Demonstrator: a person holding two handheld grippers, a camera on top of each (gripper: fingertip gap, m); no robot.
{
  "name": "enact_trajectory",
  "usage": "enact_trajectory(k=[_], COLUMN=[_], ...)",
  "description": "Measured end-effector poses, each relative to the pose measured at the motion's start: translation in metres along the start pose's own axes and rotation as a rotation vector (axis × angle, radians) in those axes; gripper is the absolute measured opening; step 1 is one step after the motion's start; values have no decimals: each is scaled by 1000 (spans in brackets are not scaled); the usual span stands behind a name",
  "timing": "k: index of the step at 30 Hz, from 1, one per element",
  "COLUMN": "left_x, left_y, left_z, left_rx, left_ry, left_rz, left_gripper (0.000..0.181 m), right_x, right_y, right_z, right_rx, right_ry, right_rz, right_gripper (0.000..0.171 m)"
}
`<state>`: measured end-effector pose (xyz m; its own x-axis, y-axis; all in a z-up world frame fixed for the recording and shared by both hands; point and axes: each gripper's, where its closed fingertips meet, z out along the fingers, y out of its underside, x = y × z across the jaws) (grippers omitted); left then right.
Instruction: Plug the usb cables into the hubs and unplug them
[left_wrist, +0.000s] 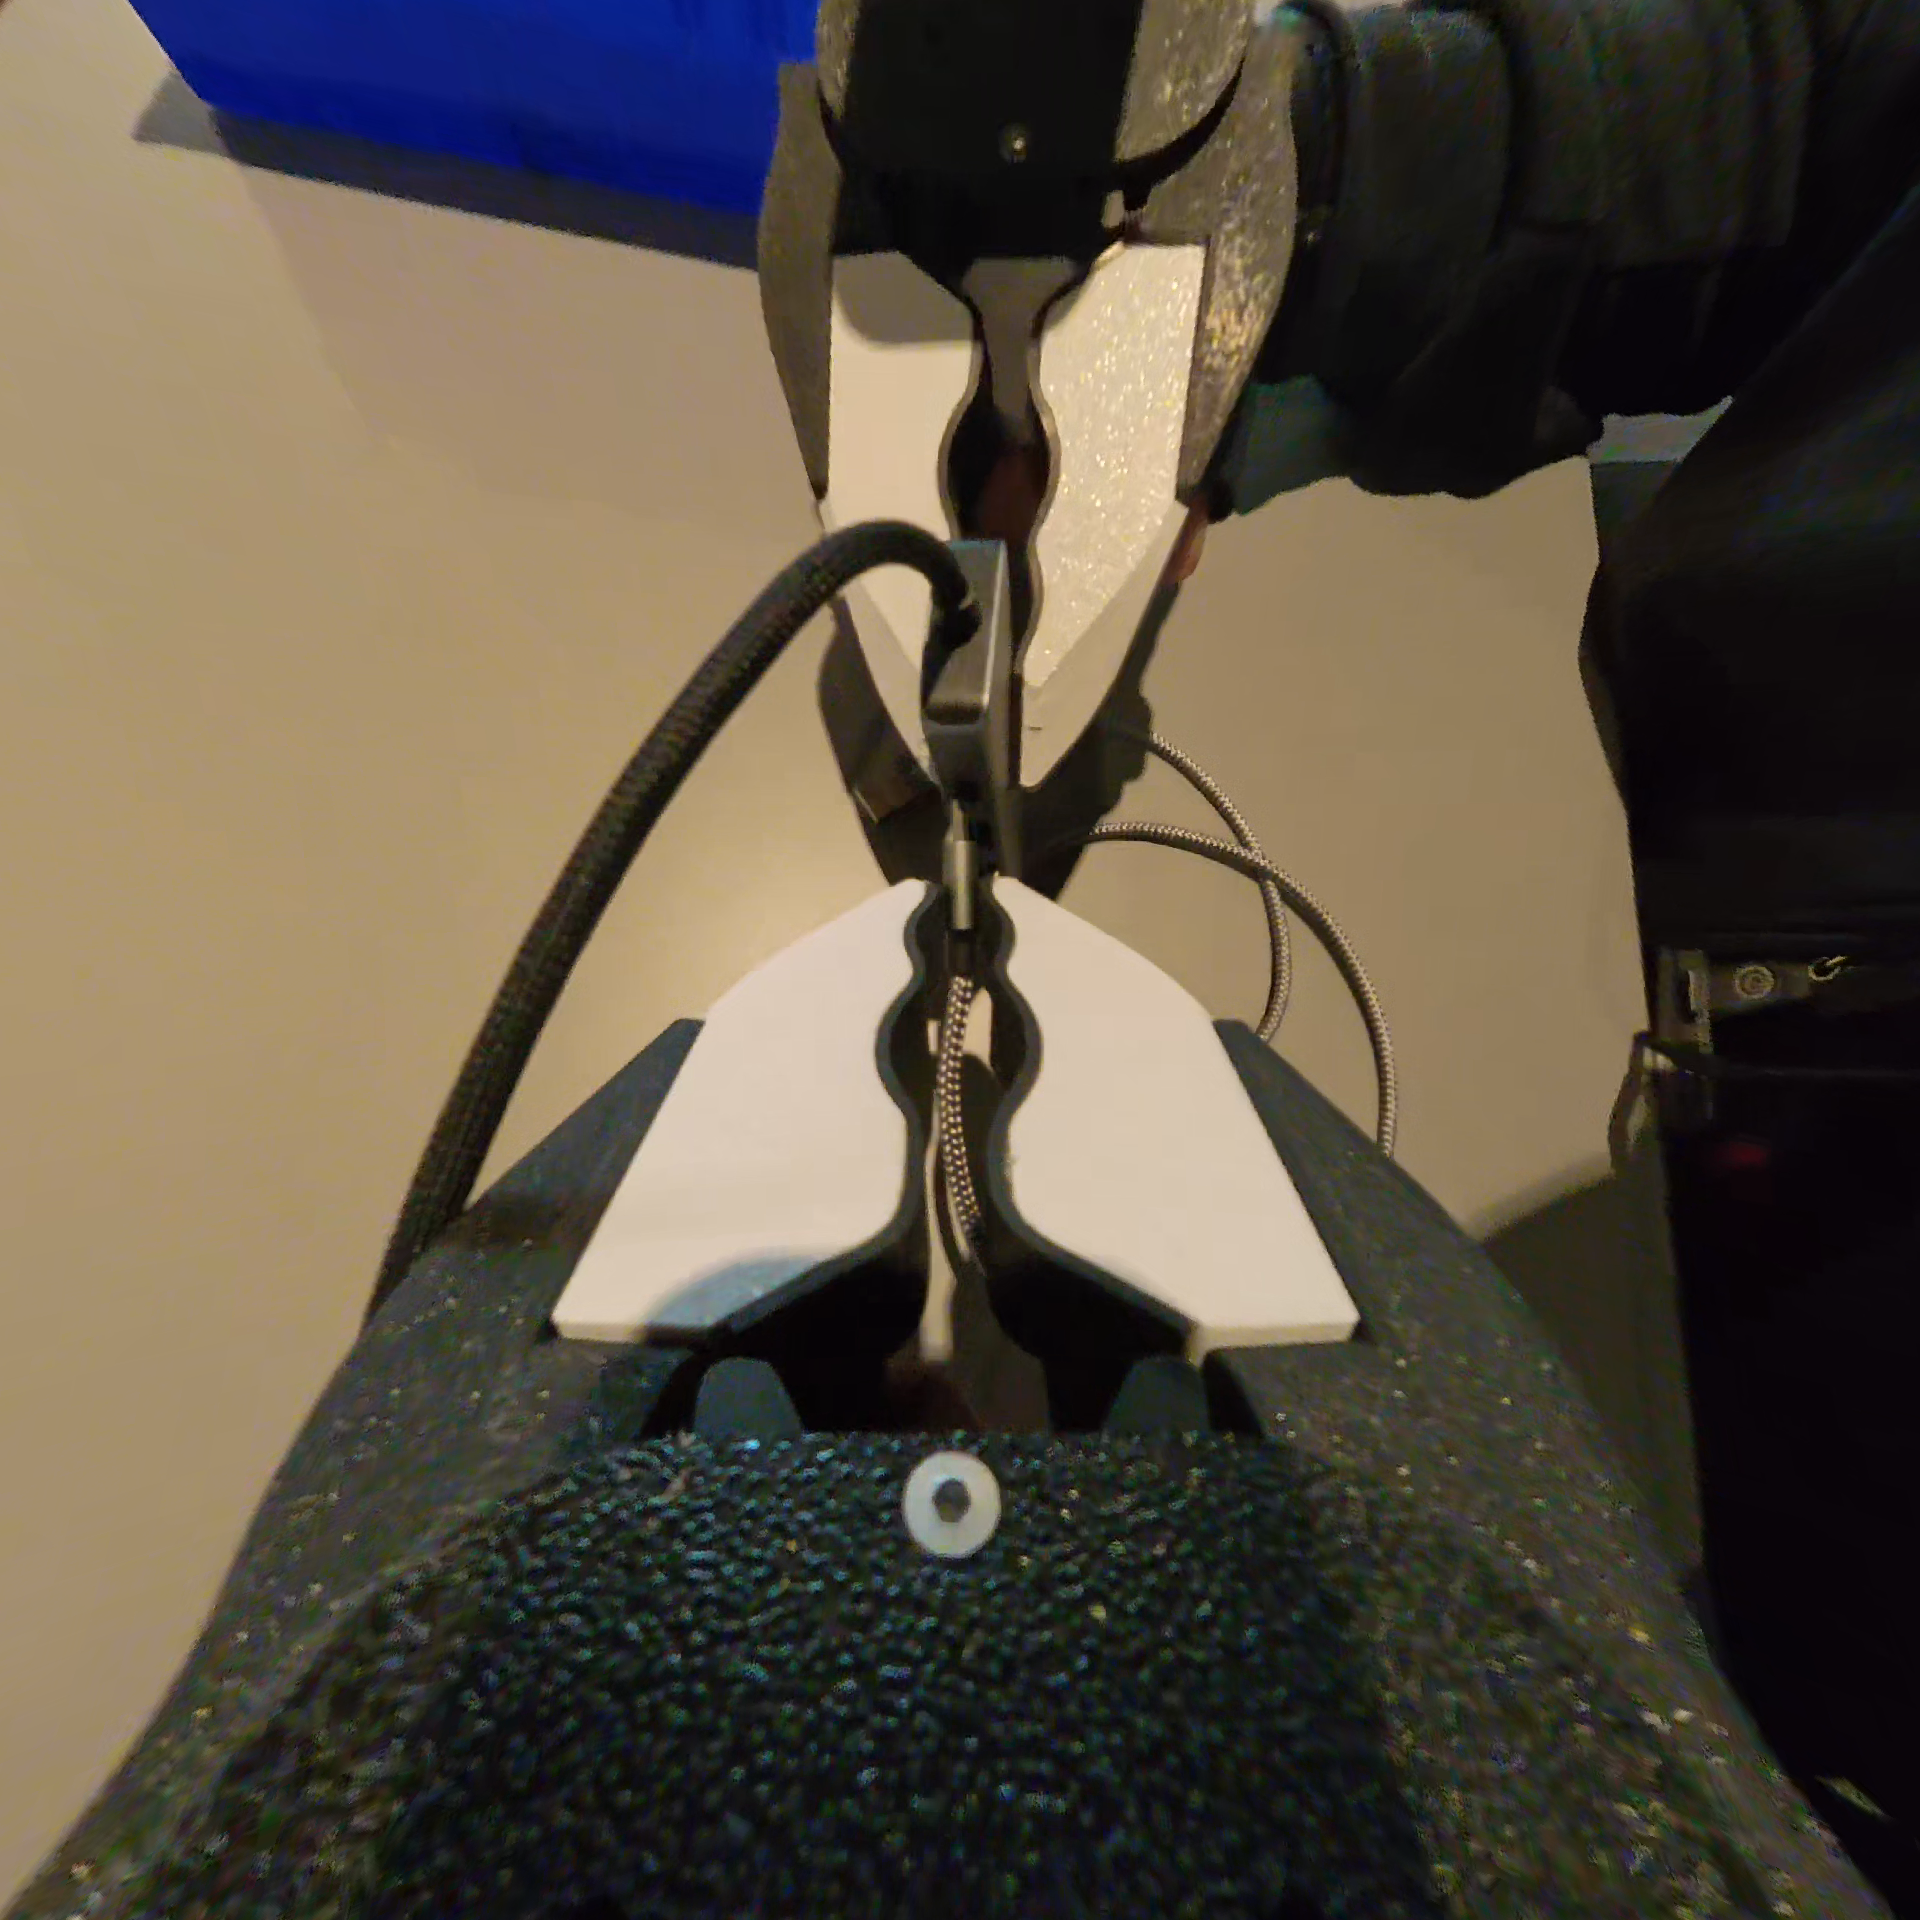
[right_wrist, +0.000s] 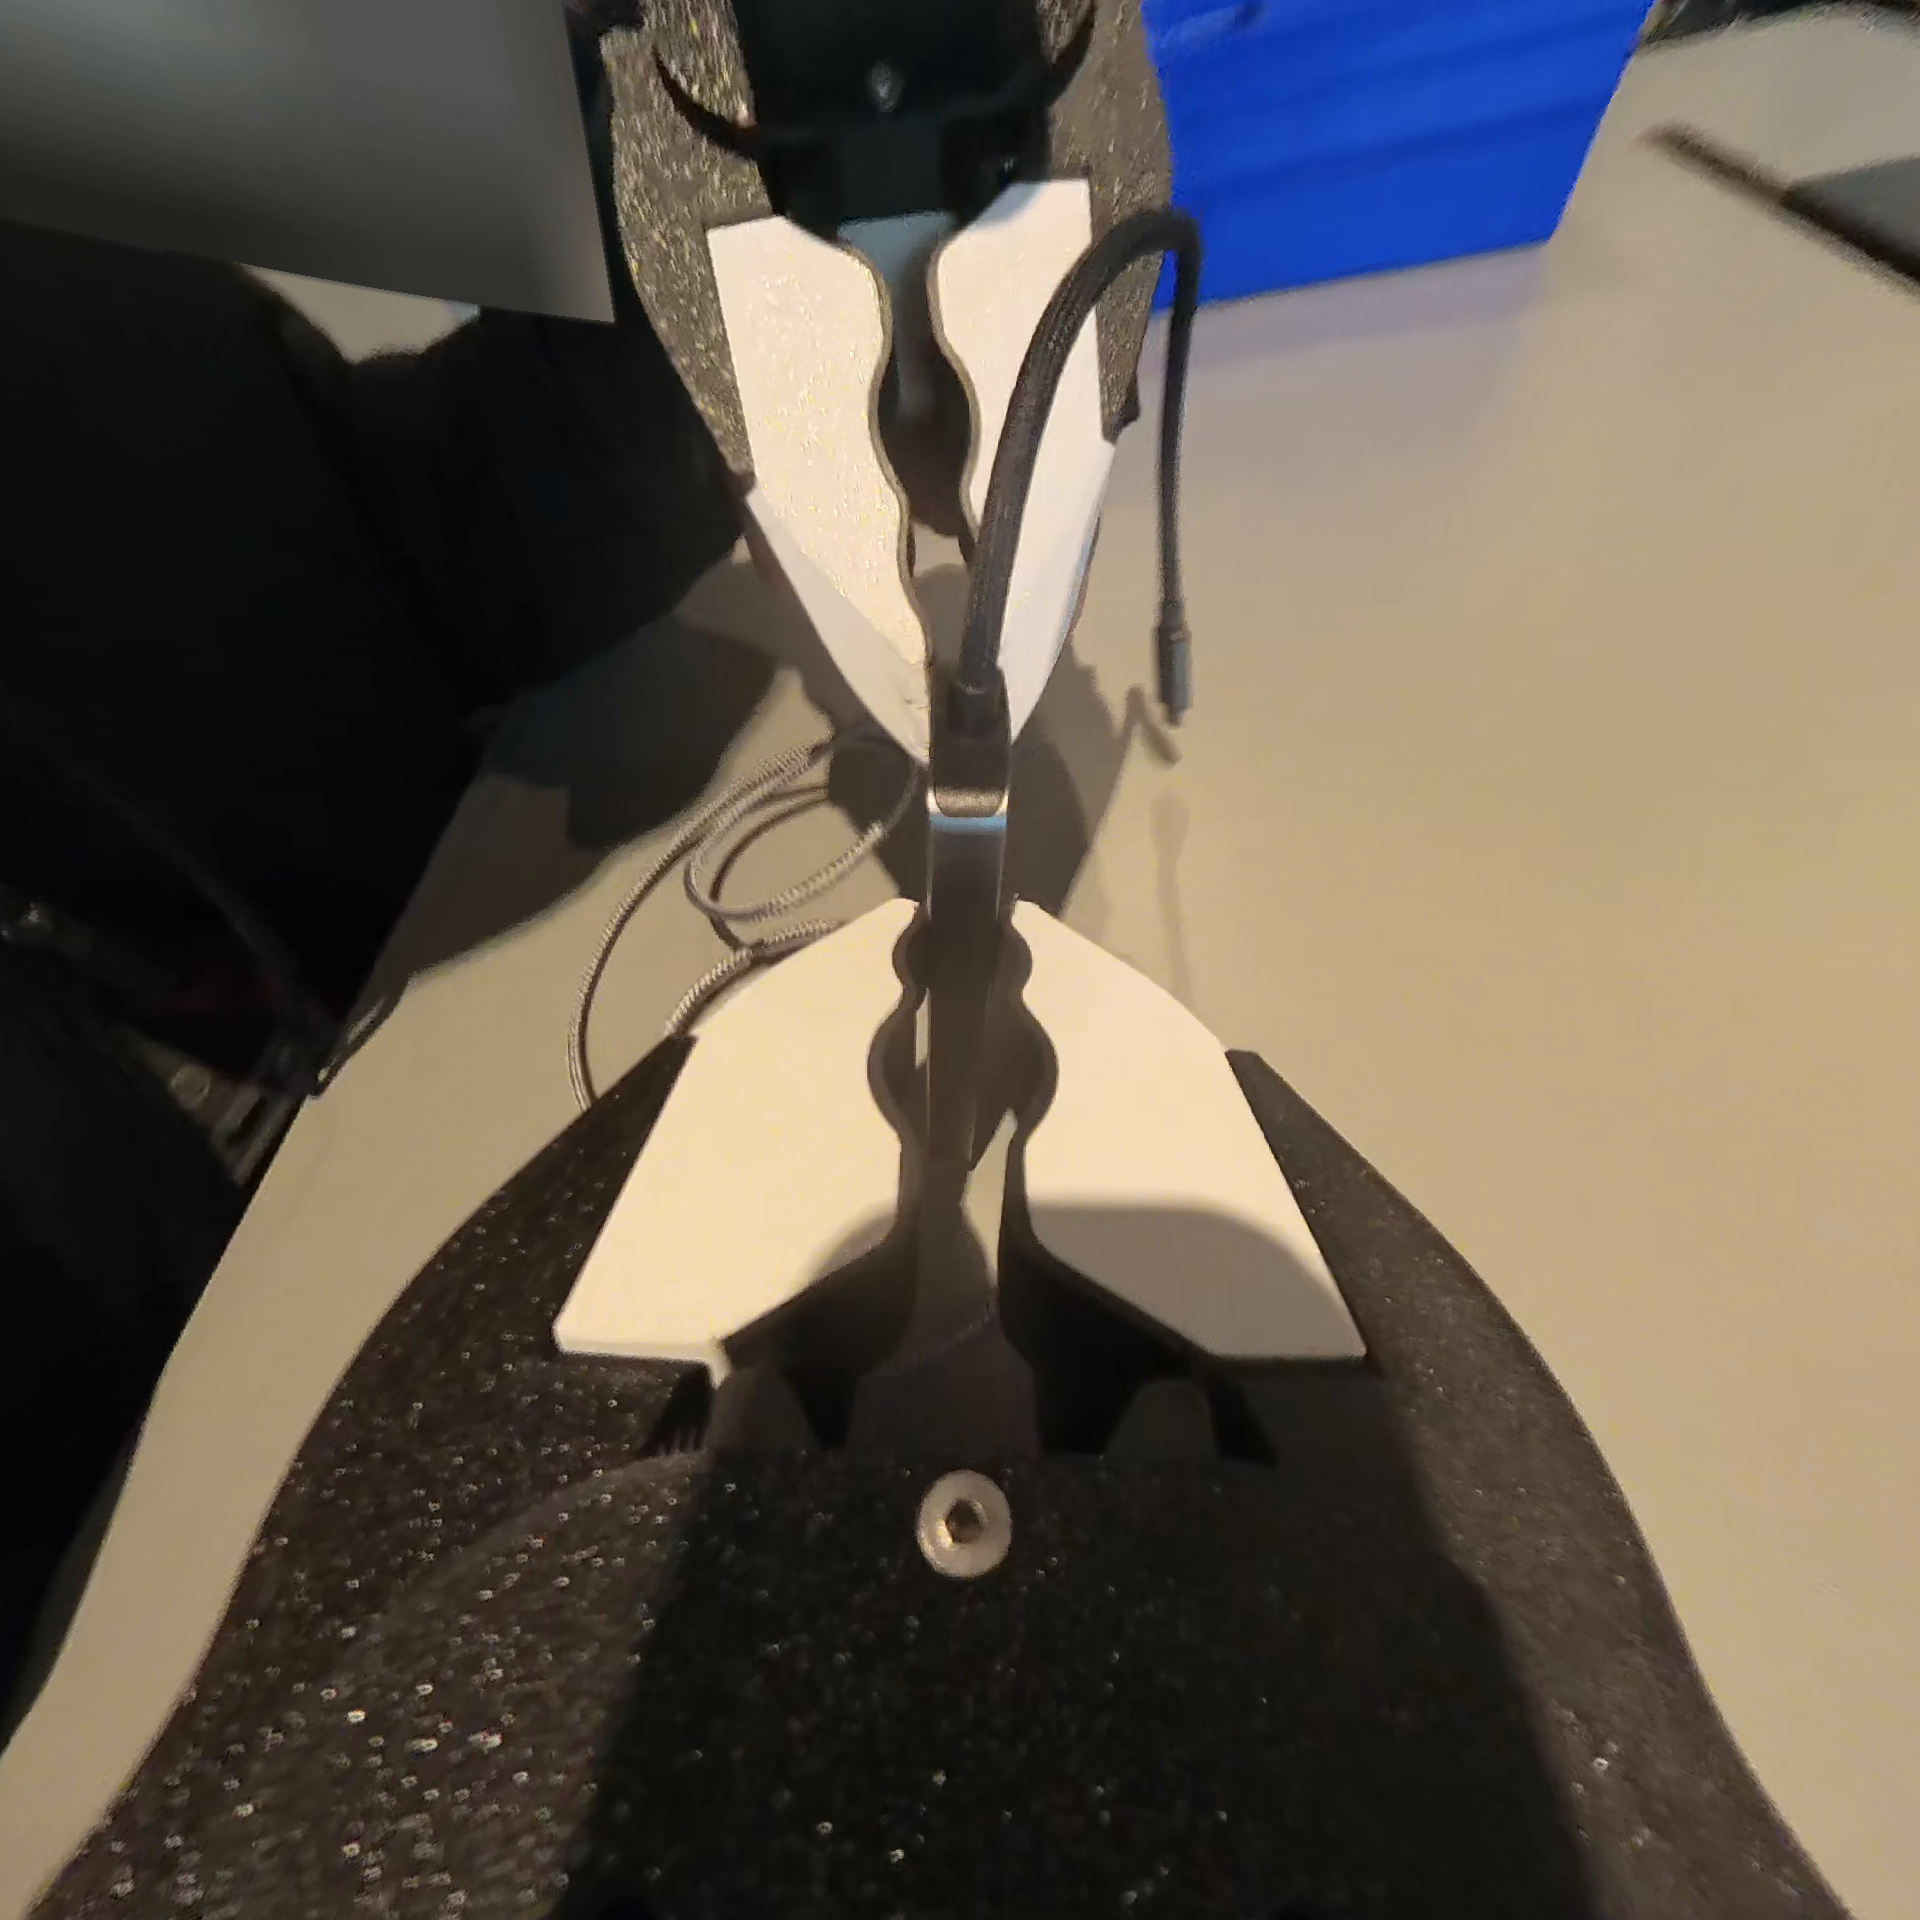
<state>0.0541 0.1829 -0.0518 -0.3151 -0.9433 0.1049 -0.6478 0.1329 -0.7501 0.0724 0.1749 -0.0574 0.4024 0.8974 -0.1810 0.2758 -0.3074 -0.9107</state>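
Observation:
My left gripper (left_wrist: 961, 896) is shut on the grey metal plug (left_wrist: 961, 871) of a silver braided USB cable (left_wrist: 1283, 935). The plug's tip meets the near end of a slim dark grey hub (left_wrist: 974, 675). My right gripper (right_wrist: 961, 920) is shut on that hub (right_wrist: 966, 852), seen edge-on, and holds it above the table. Both grippers face each other tip to tip; the right gripper (left_wrist: 977, 758) and the left gripper (right_wrist: 966, 727) each show in the other's view. The hub's own black braided cable (right_wrist: 1049, 364) arcs up and its free plug (right_wrist: 1174, 665) hangs down. How deep the silver plug sits is hidden.
Loose loops of the silver cable (right_wrist: 748, 862) lie on the beige table (right_wrist: 1507, 831). A blue bin (right_wrist: 1371, 135) stands at the back. A person in black clothing (left_wrist: 1766, 675) is close at the table's edge. A dark flat object (right_wrist: 1829, 197) lies at the far right. Both grippers' tips are close together, under 4 cm apart.

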Motion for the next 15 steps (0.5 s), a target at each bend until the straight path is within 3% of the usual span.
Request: enact_trajectory(k=[1, 15], left_x=[1, 8], left_y=[2, 4], left_z=[1, 4], left_rx=[-11, -19], left_ry=[11, 41], left_rz=[-6, -35], left_gripper=[5, 5], right_x=[0, -5], right_y=[2, 6], right_z=[1, -1], right_rx=[-14, -84], right_ry=[-3, 4], right_rz=[3, -46], right_gripper=[11, 11])
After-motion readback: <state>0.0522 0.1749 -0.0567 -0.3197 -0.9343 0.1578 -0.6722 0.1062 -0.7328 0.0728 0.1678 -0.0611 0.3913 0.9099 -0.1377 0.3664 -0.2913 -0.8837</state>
